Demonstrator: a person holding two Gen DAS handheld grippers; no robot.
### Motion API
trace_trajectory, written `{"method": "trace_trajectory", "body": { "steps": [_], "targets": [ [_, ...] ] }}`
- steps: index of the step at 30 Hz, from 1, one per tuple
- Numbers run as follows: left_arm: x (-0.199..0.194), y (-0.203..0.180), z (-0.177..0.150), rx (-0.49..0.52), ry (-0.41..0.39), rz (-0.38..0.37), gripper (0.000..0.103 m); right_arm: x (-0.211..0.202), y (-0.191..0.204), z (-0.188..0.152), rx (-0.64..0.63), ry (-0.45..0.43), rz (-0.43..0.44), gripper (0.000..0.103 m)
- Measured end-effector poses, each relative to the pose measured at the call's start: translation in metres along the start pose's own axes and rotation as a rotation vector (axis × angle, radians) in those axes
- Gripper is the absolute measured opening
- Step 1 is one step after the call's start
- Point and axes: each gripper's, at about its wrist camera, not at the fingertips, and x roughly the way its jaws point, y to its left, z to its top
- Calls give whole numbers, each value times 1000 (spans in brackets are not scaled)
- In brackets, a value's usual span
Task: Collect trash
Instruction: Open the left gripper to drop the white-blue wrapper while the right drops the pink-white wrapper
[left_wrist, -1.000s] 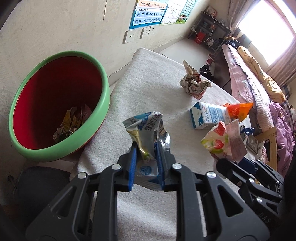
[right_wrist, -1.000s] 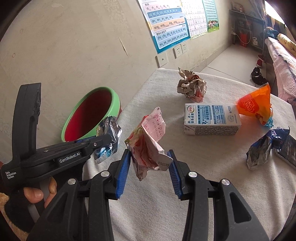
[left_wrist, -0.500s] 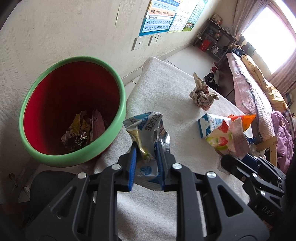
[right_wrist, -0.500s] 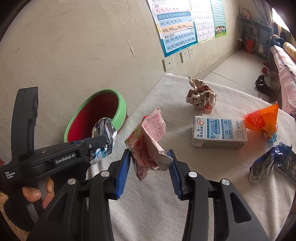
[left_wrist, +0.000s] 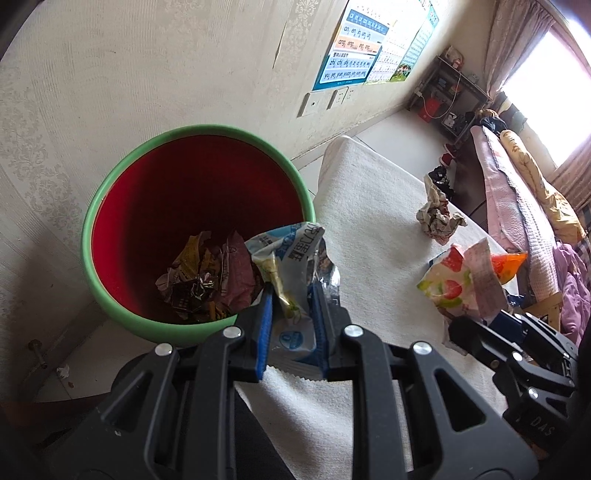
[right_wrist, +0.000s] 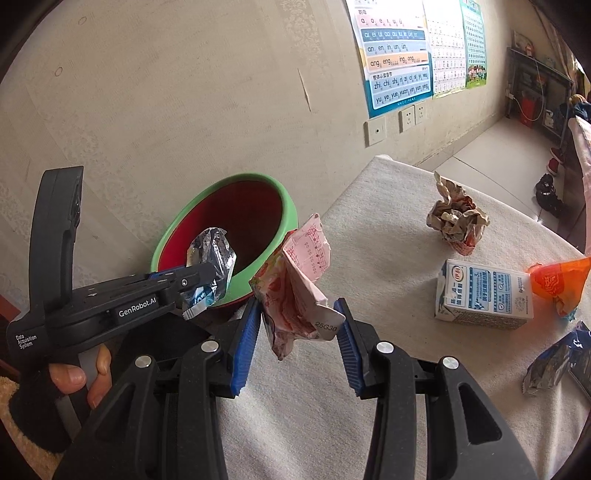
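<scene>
L gripper (left_wrist: 291, 325) is pinching a crumpled blue-and-silver wrapper (left_wrist: 295, 266) between its blue pads, jaws narrow & clamped tight on it, wrapper sticking up past the fingertips. It's pointing steeply down, w/ the wrapper's top overlapping the near rim of the bin (left_wrist: 122, 184), a green-rimmed tub w/ a red inside sitting on the floor by the wall, just off the table (left_wrist: 369, 229) edge. Crumpled trash (left_wrist: 207, 280) is already lying in the bin's bottom. In the R wrist view the L gripper (right_wrist: 207, 277) is reaching in from the left, a person's hand (right_wrist: 79, 380) in a dark fingerless glove wrapping its handle, the silver wrapper (right_wrist: 210, 258) hanging in front of the bin (right_wrist: 288, 206) opening. R gripper (right_wrist: 295, 332) is tilting down too, jaws mid-width & holding a pink-and-red packet (right_wrist: 295, 291) upright, its crumpled sides touching both pads; same packet (left_wrist: 461, 284) is showing at right in the L view, over the table. Still sitting on the white-cloth table (right_wrist: 369, 258): a crumpled paper ball (right_wrist: 456, 221), a milk carton (right_wrist: 484, 293) lying on its side, an orange bag (right_wrist: 557, 284) just beside the carton, and a blue-silver wrapper (right_wrist: 554, 362) near the right edge, all apart from both grippers.
</scene>
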Motion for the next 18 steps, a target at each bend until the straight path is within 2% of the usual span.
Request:
{"method": "trace_trajectory", "body": {
  "steps": [9,18],
  "targets": [
    [-4,18,6,-7,-22,25,19,7,15,12,10,-11,23,40],
    [-6,33,15,-17,-36,48,19,25,34,24,-48,10,48,40]
  ]
}}
